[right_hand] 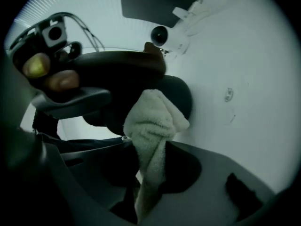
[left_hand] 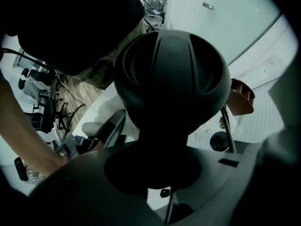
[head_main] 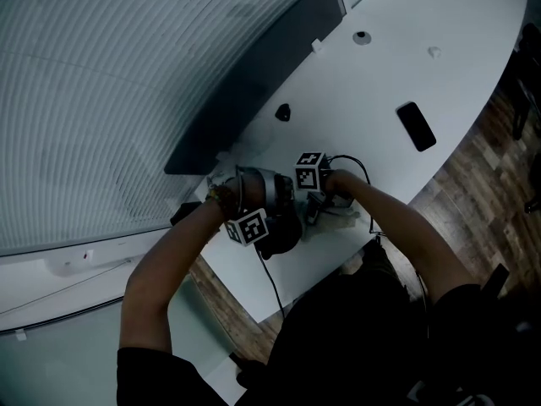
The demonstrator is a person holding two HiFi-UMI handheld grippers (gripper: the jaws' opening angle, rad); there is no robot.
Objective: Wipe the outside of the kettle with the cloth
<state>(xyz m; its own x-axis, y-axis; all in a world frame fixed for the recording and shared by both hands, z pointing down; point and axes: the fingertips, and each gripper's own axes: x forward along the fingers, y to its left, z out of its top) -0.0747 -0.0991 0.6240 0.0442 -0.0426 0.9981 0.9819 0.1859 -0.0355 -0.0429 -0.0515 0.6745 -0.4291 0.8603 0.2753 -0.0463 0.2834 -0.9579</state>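
The kettle [head_main: 264, 189] stands near the front edge of the white table [head_main: 380, 83]. In the left gripper view I look straight down on its black domed top [left_hand: 171, 74]. My left gripper [left_hand: 153, 173] points down from above and is shut on the kettle's dark upper part; its marker cube shows in the head view [head_main: 248, 227]. My right gripper [right_hand: 150, 173] is shut on a bunched white cloth [right_hand: 153, 126]. The cloth's free end lies against the kettle's dark side [right_hand: 181, 98]. In the head view the right gripper [head_main: 317, 194] sits just right of the kettle.
A black phone [head_main: 416, 125] lies further back on the table, and a small dark round object [head_main: 283, 112] sits near a long dark panel [head_main: 254, 83]. A black cable [head_main: 275, 282] hangs over the table's front edge onto the wood floor.
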